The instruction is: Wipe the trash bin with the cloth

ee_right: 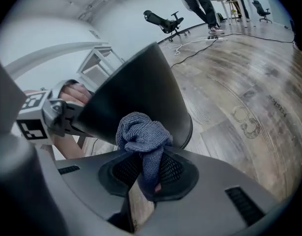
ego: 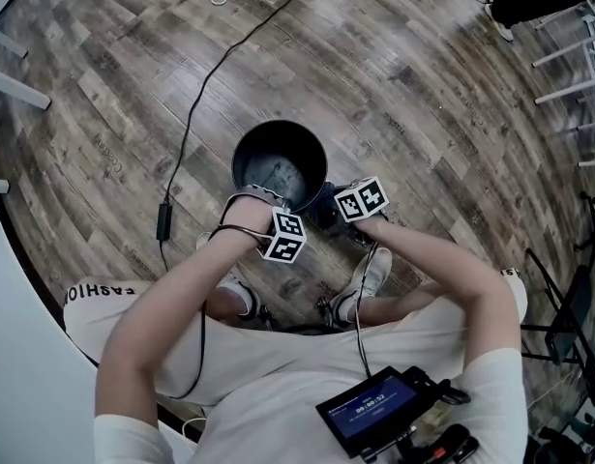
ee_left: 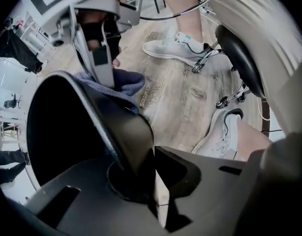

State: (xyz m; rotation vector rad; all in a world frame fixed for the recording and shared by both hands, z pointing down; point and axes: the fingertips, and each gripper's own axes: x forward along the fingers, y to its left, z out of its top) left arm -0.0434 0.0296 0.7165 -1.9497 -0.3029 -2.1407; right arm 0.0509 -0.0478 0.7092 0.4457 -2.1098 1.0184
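Trash bin (ego: 273, 153) stands by shoes (ego: 371, 276), cable (ego: 193, 114) nearby.

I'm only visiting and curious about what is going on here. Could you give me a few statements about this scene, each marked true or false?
1. The right gripper holds a blue-grey cloth. True.
2. The trash bin is white. False: it is black.
3. The left gripper is clamped on the bin's rim. True.
4. The floor is carpeted. False: it is wood planking.
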